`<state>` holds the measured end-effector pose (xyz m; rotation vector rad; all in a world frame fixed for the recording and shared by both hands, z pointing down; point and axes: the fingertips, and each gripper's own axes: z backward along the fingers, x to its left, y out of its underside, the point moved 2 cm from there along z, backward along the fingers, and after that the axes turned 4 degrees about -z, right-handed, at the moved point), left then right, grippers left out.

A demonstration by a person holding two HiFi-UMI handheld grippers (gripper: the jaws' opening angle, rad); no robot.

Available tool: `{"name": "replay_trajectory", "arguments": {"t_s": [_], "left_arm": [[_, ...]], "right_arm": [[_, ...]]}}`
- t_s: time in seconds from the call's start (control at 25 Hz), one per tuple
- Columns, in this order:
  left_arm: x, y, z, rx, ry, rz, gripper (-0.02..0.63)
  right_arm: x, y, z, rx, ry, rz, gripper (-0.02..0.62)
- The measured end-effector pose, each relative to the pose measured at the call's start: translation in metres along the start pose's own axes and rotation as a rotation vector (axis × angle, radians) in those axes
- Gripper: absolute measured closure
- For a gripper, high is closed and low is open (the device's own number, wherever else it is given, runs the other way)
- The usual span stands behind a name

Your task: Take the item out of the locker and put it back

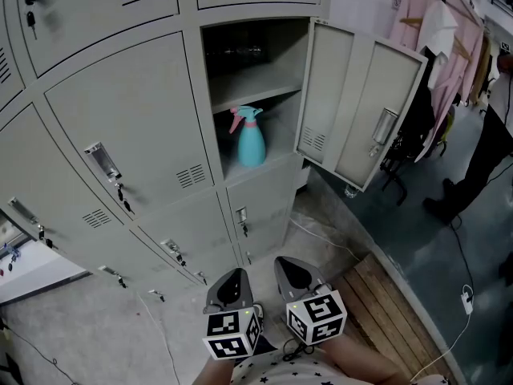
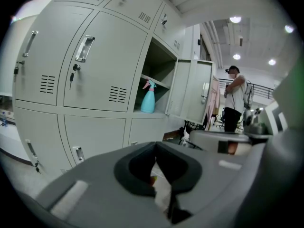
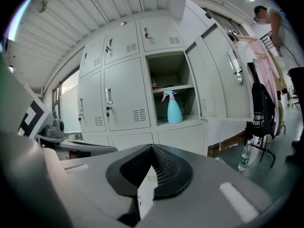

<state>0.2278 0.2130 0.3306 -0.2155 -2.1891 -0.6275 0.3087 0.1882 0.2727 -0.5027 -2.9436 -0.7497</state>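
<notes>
A light-blue spray bottle [image 1: 250, 137] with a pink trigger stands upright on the lower shelf of the open locker [image 1: 264, 95], whose door [image 1: 361, 103] swings out to the right. Both grippers hang low and close together, well short of the locker and pointing at it. In the head view, my left gripper [image 1: 231, 287] and right gripper [image 1: 295, 275] are shut with nothing between their jaws. The bottle [image 2: 148, 98] shows far ahead in the left gripper view, above that gripper [image 2: 156, 146]. In the right gripper view, the bottle [image 3: 174, 107] stands above the right gripper [image 3: 152, 148].
Closed locker doors [image 1: 136, 127] surround the open one. A wooden pallet [image 1: 385, 303] lies on the floor at the right. A clothes rack [image 1: 437, 22] and a standing person [image 2: 233, 99] are beyond the door. A water bottle [image 3: 244, 156] stands on the floor.
</notes>
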Motion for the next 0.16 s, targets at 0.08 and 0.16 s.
{"name": "replay_trajectory", "arguments": {"t_s": [0.08,0.16], "left_arm": [[0.0001,-0.0007,0.0002,-0.002,-0.001,0.000,0.600],[0.0001,-0.0011,0.0005,-0.003,-0.001,0.001,0.600]], "right_arm": [[0.0002,-0.0008,0.0001,-0.002,0.001,0.001,0.597],[0.0004,-0.0012,0.0004,-0.003,0.001,0.000,0.597]]}}
